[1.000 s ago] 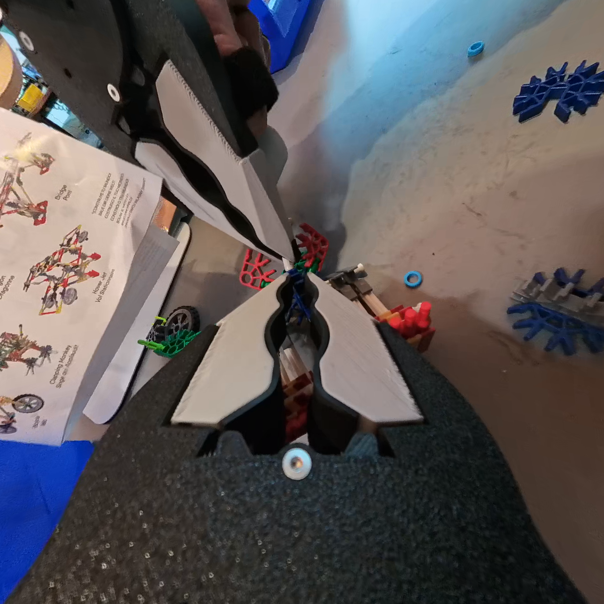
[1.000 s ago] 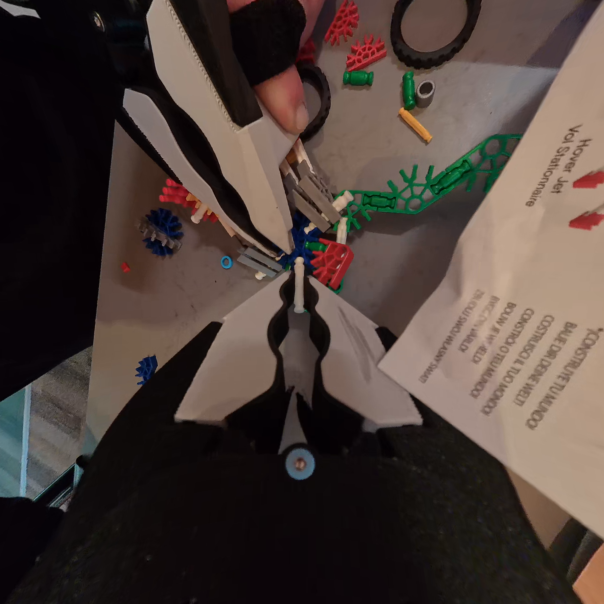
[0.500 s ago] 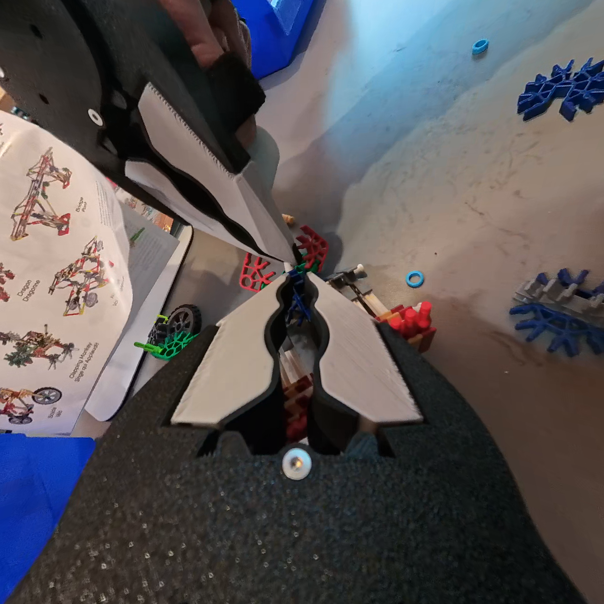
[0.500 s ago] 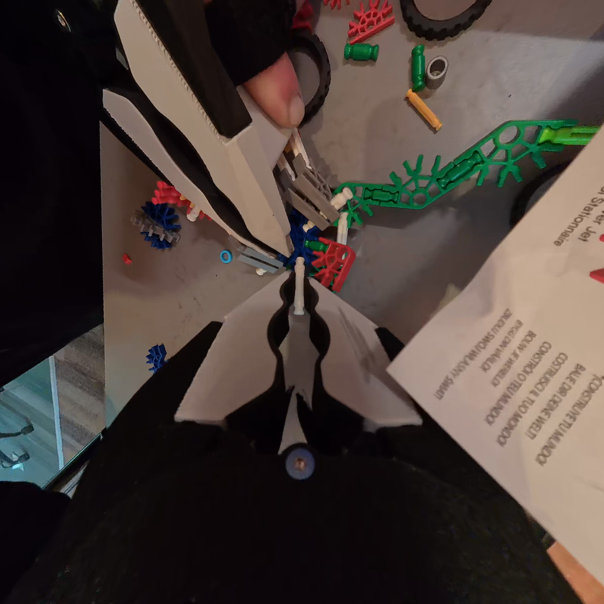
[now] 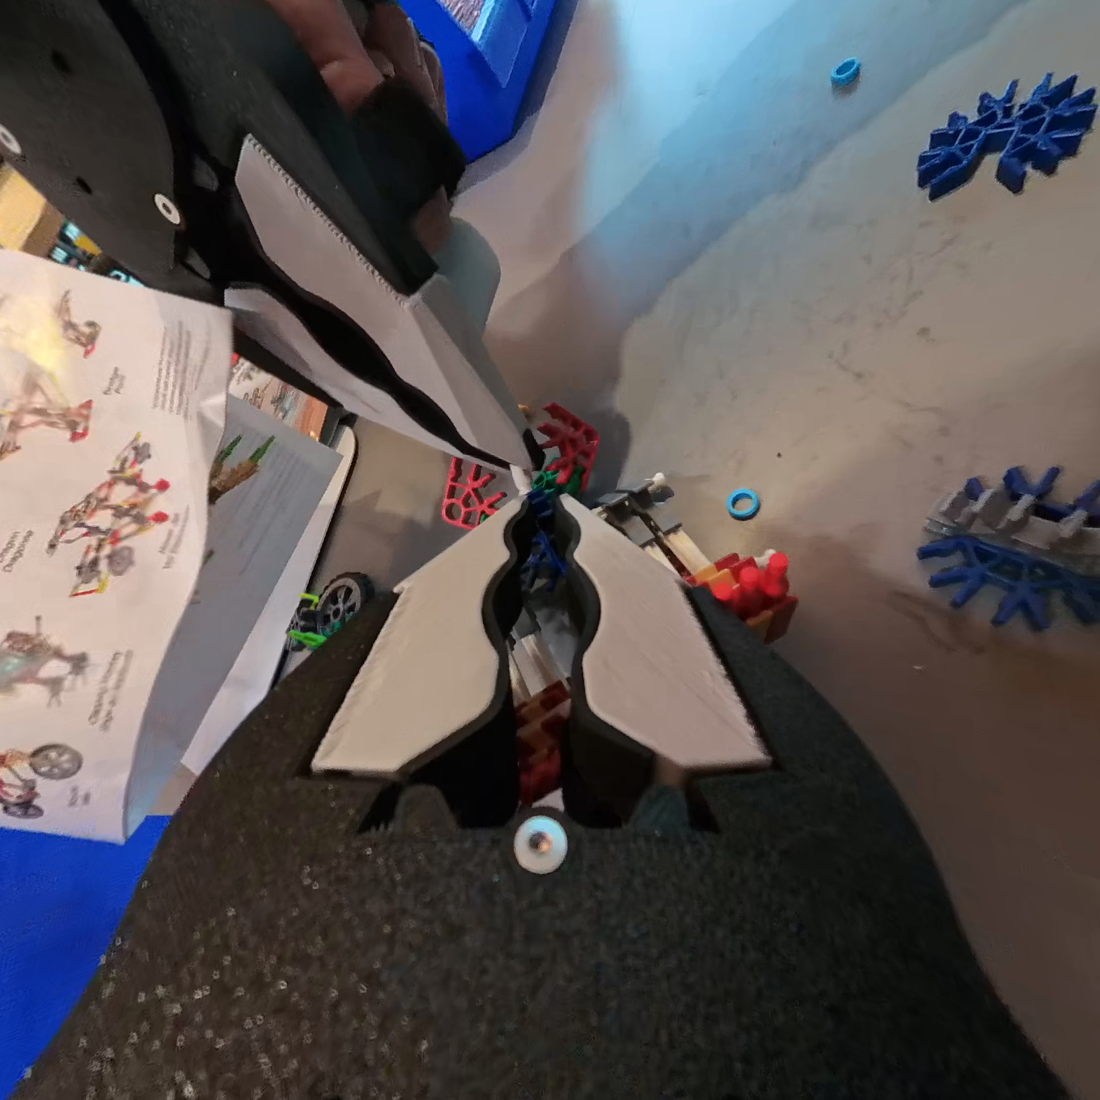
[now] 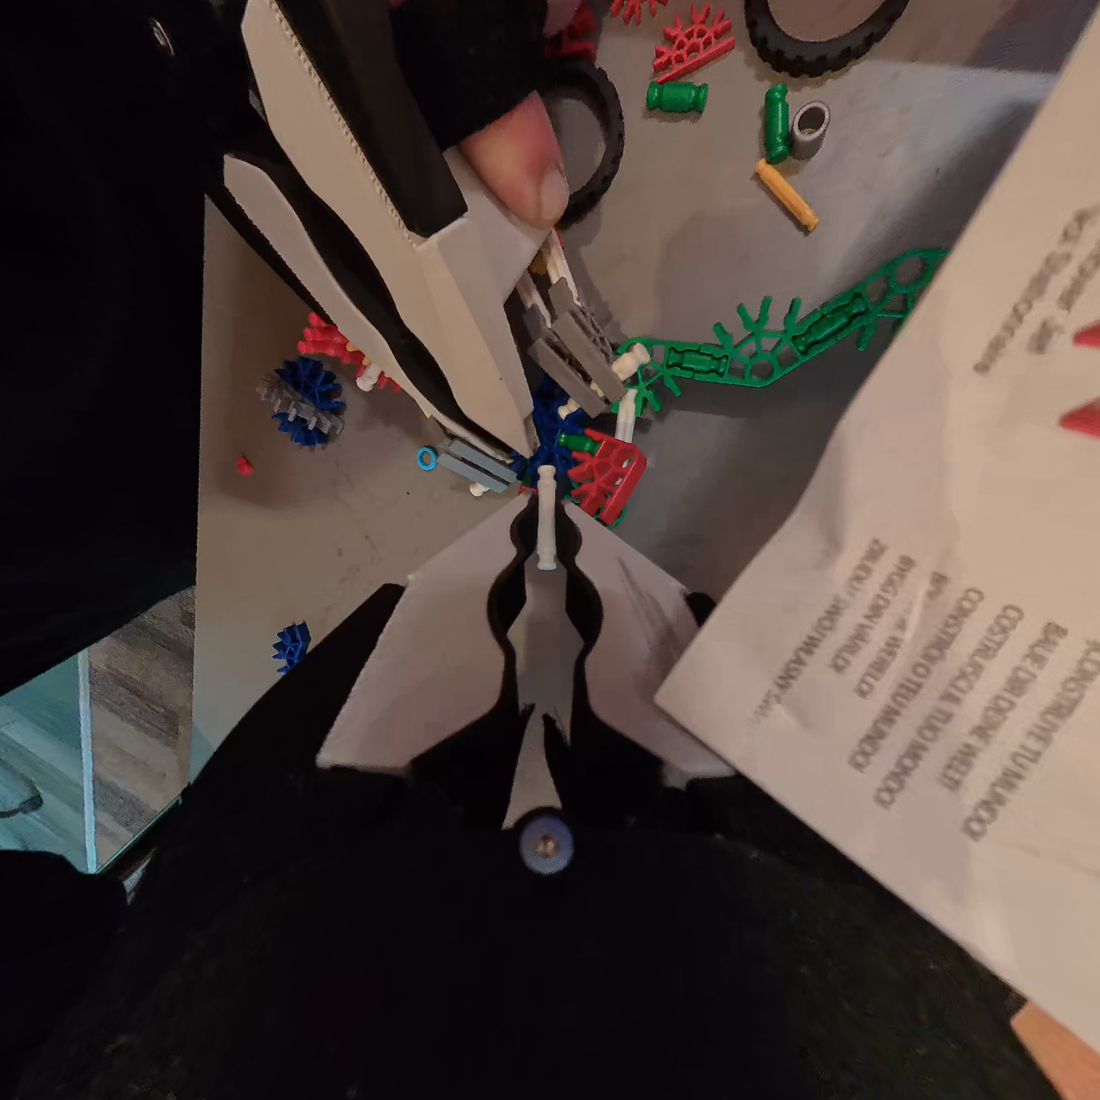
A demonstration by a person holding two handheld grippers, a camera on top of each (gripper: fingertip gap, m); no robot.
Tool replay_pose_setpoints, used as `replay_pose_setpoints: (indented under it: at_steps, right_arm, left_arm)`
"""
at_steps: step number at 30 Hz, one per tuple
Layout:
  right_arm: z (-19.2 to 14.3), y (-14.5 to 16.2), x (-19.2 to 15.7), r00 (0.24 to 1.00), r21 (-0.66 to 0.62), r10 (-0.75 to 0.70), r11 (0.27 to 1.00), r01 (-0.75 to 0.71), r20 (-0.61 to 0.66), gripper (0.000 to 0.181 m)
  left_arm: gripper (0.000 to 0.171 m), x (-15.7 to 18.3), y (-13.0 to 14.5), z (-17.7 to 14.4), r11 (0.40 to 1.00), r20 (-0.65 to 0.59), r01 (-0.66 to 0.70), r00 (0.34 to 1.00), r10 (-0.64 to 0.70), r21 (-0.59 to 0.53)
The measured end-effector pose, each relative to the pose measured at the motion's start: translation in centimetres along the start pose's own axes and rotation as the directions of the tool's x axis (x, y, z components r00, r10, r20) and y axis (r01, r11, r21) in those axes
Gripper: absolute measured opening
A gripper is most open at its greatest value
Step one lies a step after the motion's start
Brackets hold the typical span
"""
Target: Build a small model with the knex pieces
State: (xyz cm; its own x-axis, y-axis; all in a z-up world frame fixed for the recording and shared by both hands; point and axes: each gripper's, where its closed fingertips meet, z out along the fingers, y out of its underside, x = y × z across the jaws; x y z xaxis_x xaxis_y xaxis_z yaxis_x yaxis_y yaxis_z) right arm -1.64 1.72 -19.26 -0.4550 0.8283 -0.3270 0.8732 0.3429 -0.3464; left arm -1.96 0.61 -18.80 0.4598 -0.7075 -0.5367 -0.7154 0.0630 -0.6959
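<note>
My left gripper (image 5: 541, 506) is shut on a blue snowflake connector (image 5: 543, 553) that belongs to a small assembly of grey, white, red and green pieces (image 5: 643, 524) on the grey table. My right gripper (image 6: 546, 506) is shut on a short white rod (image 6: 546, 524). The rod's far end points at the blue connector (image 6: 550, 425) and sits right against it. The two grippers meet tip to tip: the right one shows in the left wrist view (image 5: 518, 464), and the left one shows in the right wrist view (image 6: 518, 446). A red connector (image 6: 607, 476) lies just right of the rod's tip.
A printed instruction sheet (image 5: 89, 506) lies to one side and also shows in the right wrist view (image 6: 922, 595). Loose parts lie around: blue connectors (image 5: 1012, 137), a blue and grey cluster (image 5: 1024, 559), a light blue ring (image 5: 743, 505), a green chain (image 6: 774, 351), black tyres (image 6: 821, 41), a yellow rod (image 6: 786, 193). The grippers are tip to tip, or close to it.
Both grippers stay shut and tip to tip. The right gripper has swung slightly, so the instruction sheet shifts in both views. The white rod stays at the blue connector.
</note>
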Motion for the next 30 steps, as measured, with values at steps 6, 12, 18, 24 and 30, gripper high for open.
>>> replay_pose_setpoints:
  at_steps: [6, 12, 18, 24, 30]
  right_arm:
    - [-0.1, 0.8, -0.1, 0.999, 0.078, 0.028, 0.996, -0.030, 0.027, 0.004]
    - [1.0, 1.0, 0.0, 1.000, 0.084, -0.004, 0.996, 0.002, 0.024, 0.004]
    - [1.0, 1.0, -0.2, 0.999, 0.116, -0.028, 0.993, 0.024, 0.033, 0.004]
    - [1.1, 0.8, -0.1, 0.999, 0.132, -0.037, 0.991, 0.033, 0.028, 0.003]
    - [1.1, 0.6, -0.1, 0.997, 0.138, -0.069, 0.988, 0.064, 0.036, 0.003]
  left_arm:
    - [0.005, 0.4, -0.3, -0.1, 1.000, -0.016, -0.021, 1.000, 0.022, 0.023]
    - [0.005, 0.6, -0.4, -0.1, 0.999, -0.021, -0.031, 0.999, 0.032, 0.032]
    - [0.005, 0.7, -0.5, -0.1, 0.998, -0.025, -0.046, 0.999, 0.047, 0.043]
    - [0.005, 0.7, -0.5, -0.1, 0.998, -0.028, -0.044, 0.999, 0.045, 0.047]
    - [0.005, 0.7, -0.4, -0.1, 0.998, -0.034, -0.039, 0.999, 0.041, 0.049]
